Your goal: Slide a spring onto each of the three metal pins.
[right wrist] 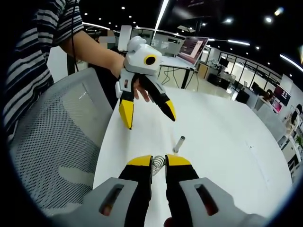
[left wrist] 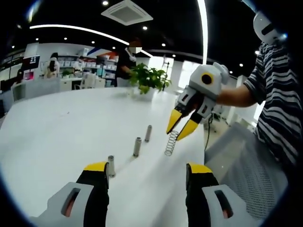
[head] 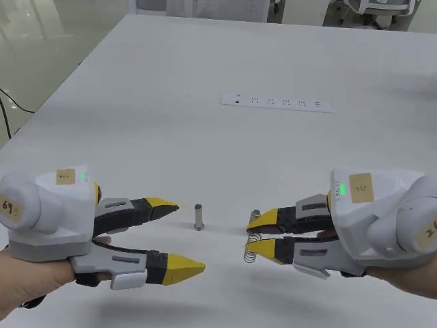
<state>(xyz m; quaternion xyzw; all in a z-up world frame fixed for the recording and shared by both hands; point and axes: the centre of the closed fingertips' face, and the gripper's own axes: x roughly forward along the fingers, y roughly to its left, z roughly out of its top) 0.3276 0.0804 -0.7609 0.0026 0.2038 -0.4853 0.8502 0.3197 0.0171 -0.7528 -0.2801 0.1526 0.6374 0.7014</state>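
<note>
Starting big: white counter (head: 171, 82), mostly bare; then the left gripper (head: 184, 234), hanging low over the near side, fingers (head: 179, 263) spread wide and gripping nothing; opposite it the right gripper (head: 251, 236), fingers drawn in narrow and pinched on the spring (head: 251, 249); clearest in the right gripper view, coil caught right between the two yellow tips; from the left gripper view, looks held by its top end with the bottom end down near the counter, can't tell whether actually touching; power strip (head: 276, 102) way at the back, well apart from all this. Down to the small stuff: three metal pins (left wrist: 137, 146) standing upright in a short row between the two grippers, all three bare, no coil on any of them; spring just beside the row, off to one side, not over any pin top yet. Progress-wise, looks like zero of three done; first spring in hand and close by but not threaded; still to do, going by this: line it up over a pin, let it slide down, then the same again with two more springs for the other pins.
</note>
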